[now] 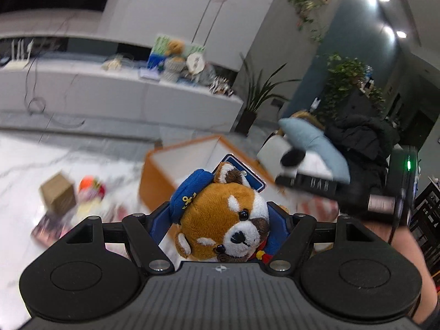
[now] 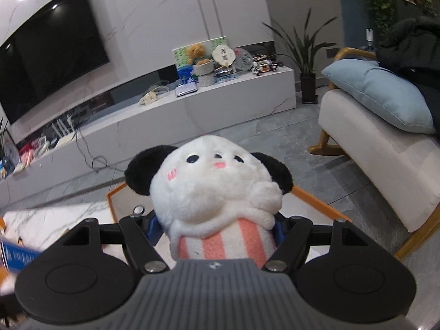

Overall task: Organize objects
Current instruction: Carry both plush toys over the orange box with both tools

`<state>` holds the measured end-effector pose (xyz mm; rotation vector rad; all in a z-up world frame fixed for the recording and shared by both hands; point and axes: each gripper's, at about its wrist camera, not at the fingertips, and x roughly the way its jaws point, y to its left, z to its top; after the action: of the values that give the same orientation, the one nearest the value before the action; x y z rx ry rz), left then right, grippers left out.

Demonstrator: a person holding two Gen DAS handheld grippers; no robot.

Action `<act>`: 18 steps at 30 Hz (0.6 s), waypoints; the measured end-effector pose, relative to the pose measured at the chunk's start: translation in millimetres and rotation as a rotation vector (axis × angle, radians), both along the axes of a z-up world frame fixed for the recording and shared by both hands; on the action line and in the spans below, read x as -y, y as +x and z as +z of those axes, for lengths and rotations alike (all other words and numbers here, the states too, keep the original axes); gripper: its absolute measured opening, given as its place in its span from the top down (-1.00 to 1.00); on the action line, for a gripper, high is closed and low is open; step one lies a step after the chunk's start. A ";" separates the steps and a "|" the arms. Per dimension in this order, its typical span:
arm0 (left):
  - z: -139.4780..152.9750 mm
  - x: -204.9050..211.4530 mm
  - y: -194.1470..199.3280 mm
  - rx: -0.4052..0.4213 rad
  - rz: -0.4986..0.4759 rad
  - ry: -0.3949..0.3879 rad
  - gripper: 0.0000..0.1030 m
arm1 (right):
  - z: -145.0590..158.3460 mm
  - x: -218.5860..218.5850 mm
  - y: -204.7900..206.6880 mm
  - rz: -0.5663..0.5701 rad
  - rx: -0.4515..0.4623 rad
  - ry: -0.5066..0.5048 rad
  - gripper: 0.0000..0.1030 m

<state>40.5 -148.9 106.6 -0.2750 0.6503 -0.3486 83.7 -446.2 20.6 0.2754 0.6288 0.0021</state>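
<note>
- Mid-carry: my left gripper (image 1: 220,220) is clenched on a brown-and-white red-panda plush in a blue sailor cap (image 1: 224,220); my right gripper (image 2: 217,228) grasps a white plush with black ears and a pink-striped body (image 2: 220,198).
- Both toys ride between the fingers, above a white marble surface (image 1: 33,170).
- Ahead and below sits an orange-rimmed open box (image 2: 316,203), probably the drop point.
- Next, I judge: lower over it, then release.
</note>
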 end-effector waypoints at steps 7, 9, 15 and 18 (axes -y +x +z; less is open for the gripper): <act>-1.7 41.7 40.3 0.012 -0.044 0.070 -0.64 | 2.9 22.4 1.5 -0.046 -0.001 0.029 -0.43; -7.8 55.7 42.2 0.005 -0.065 0.109 -0.64 | 1.9 25.9 3.6 -0.057 -0.008 0.028 -0.43; -32.9 85.8 58.9 -0.022 -0.114 0.184 -0.64 | -7.9 27.6 13.6 -0.028 -0.068 -0.011 -0.43; -48.0 98.0 70.3 -0.061 -0.131 0.245 -0.64 | -14.4 26.9 18.9 -0.029 -0.089 -0.033 -0.43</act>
<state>110.7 -246.9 58.6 -0.0093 0.7649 -0.3829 102.6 -473.1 6.2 0.2534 0.7129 -0.0492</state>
